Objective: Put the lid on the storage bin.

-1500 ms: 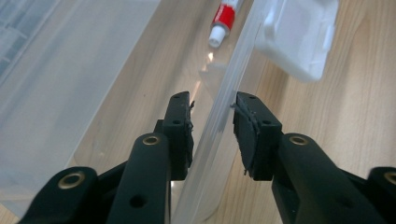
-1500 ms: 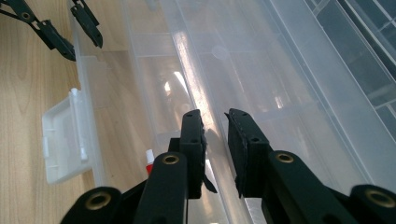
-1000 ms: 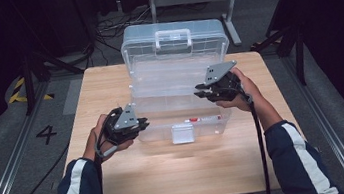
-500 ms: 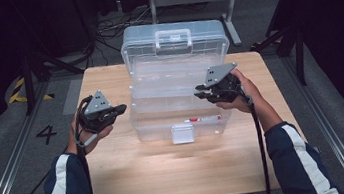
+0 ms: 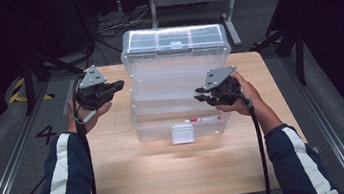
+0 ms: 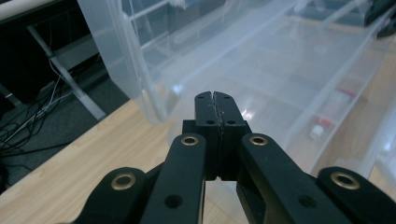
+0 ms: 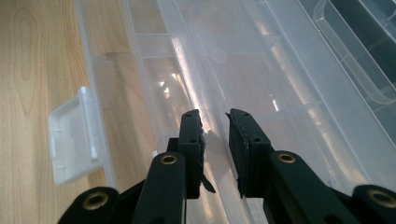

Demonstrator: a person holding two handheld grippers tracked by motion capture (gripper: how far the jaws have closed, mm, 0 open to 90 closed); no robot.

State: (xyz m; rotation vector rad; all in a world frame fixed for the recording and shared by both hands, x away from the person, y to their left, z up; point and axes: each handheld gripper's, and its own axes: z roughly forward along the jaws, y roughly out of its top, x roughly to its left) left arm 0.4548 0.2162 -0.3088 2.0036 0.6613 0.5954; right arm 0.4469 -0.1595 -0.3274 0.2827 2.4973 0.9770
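Note:
A clear plastic organiser box (image 5: 183,120) stands on the wooden table (image 5: 170,173) with its lid (image 5: 175,38) raised at the back. A clear inner tray (image 5: 173,84) sits above the bottom section. My right gripper (image 5: 201,94) reaches in from the right, and in the right gripper view (image 7: 215,119) its jaws straddle and pinch the tray's rim (image 7: 212,100). My left gripper (image 5: 119,86) hangs in the air left of the box, shut and empty, its jaws pressed together (image 6: 215,100). A small red-capped item (image 5: 198,120) lies in the bottom section (image 6: 327,119).
A white latch (image 5: 183,133) sticks out from the box's front wall (image 7: 74,135). Bare wood lies in front of the box and on both sides of it. Metal stands and cables (image 5: 110,29) are on the floor behind the table.
My left gripper has left the box's front left corner, moving up and to the left, away from the box. The right gripper and the tray have kept still.

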